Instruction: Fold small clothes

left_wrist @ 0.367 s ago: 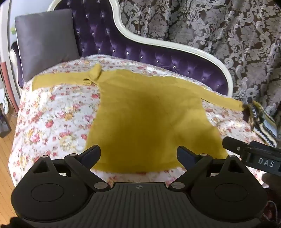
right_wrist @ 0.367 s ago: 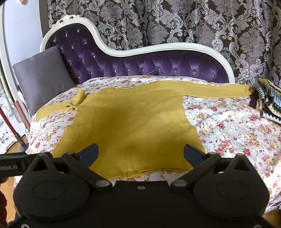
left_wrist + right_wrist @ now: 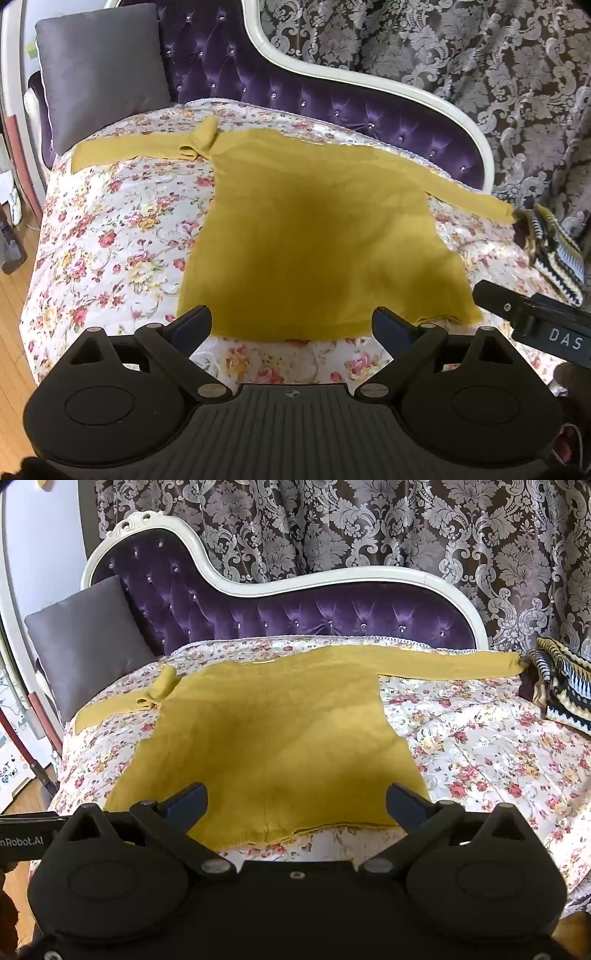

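Observation:
A mustard-yellow long-sleeved sweater (image 3: 317,236) (image 3: 273,738) lies flat on the floral bedspread (image 3: 110,240) (image 3: 480,746), both sleeves stretched sideways, the hem toward me. Its left sleeve has a bunched fold near the shoulder (image 3: 201,142). My left gripper (image 3: 291,323) hovers open just short of the hem, nothing between its fingers. My right gripper (image 3: 295,799) also stands open above the hem's middle, holding nothing. The right gripper's body (image 3: 532,317) shows at the right edge of the left wrist view; the left gripper's body (image 3: 26,834) shows at the left edge of the right wrist view.
A purple tufted headboard with a white frame (image 3: 332,609) runs behind the bed. A grey cushion (image 3: 99,70) leans at the back left. A striped knitted garment (image 3: 565,679) lies at the right sleeve's end. Wood floor (image 3: 11,314) shows left of the bed.
Both grippers have barely shifted over the hem; the sweater lies the same. Both stay open.

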`<act>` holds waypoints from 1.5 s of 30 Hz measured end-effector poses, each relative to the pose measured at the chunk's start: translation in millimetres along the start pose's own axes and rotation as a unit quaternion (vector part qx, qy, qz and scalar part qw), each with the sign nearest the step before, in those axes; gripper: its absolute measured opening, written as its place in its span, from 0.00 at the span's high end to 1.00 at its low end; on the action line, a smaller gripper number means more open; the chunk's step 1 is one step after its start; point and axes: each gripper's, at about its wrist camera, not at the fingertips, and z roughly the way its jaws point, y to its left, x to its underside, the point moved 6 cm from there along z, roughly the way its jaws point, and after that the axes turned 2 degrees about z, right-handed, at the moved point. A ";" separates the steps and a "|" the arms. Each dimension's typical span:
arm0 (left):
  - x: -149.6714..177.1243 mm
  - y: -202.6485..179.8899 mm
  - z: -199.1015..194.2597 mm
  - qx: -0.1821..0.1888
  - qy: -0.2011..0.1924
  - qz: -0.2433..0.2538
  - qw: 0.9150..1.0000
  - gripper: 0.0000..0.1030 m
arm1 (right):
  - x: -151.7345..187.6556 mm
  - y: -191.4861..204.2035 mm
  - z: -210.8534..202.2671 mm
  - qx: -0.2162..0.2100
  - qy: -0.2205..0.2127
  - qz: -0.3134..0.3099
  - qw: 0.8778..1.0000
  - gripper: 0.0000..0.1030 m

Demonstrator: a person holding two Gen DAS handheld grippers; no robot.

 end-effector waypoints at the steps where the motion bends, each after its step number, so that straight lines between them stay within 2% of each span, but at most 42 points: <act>1: 0.1 0.0 -0.6 0.000 0.000 0.000 1.000 0.09 | 2.2 1.9 -1.2 0.000 0.000 0.001 1.000 0.01; 12: 1.4 -15.5 3.1 0.035 0.017 0.024 0.999 0.09 | 1.3 0.4 0.3 0.005 0.012 0.001 1.000 0.01; 21: -5.7 -21.9 4.9 0.034 0.006 0.032 0.999 0.08 | -2.2 -6.4 -0.7 0.018 0.010 0.015 1.000 0.01; 45: -17.2 -2.1 12.5 0.013 -0.003 0.013 1.000 0.08 | 0.0 -6.7 17.3 0.022 0.036 0.011 0.999 0.01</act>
